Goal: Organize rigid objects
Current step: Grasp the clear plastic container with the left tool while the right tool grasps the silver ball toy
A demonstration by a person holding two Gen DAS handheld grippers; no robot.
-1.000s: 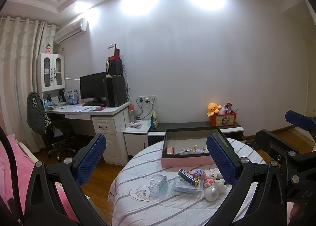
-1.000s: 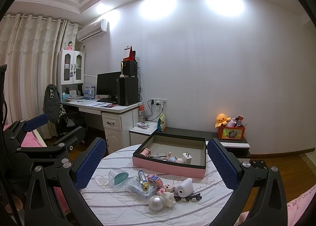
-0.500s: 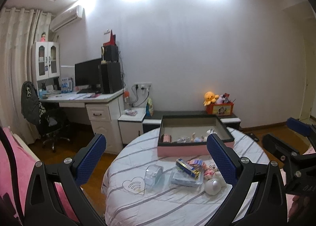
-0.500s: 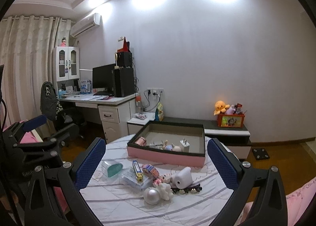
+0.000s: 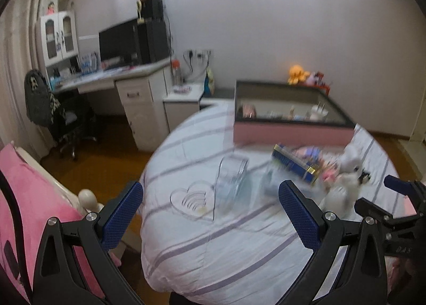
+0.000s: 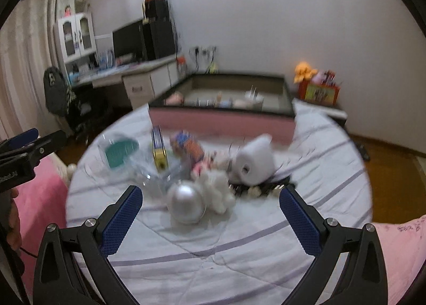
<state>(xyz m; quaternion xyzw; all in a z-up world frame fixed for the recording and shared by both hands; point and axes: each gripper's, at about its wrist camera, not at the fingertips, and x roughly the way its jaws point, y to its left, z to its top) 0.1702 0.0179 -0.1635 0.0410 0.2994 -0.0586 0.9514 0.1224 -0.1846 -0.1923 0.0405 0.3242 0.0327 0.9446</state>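
Whereas a second ago both views took in the ceiling, both claws now tilt down nearer the round table [image 5: 239, 251]: left claw [image 5: 210, 214] released, empty; right claw [image 6: 210, 214] released, empty; silver ball [image 6: 186, 205], white roll [image 6: 253, 163], blue box [image 5: 294, 169] loose before pink tray [image 6: 223, 121]

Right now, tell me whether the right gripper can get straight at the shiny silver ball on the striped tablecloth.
Probably yes. The right gripper is open and empty, and the shiny silver ball lies just ahead between its fingers, nearest of the clutter. Only the white plush toy presses against its far side.
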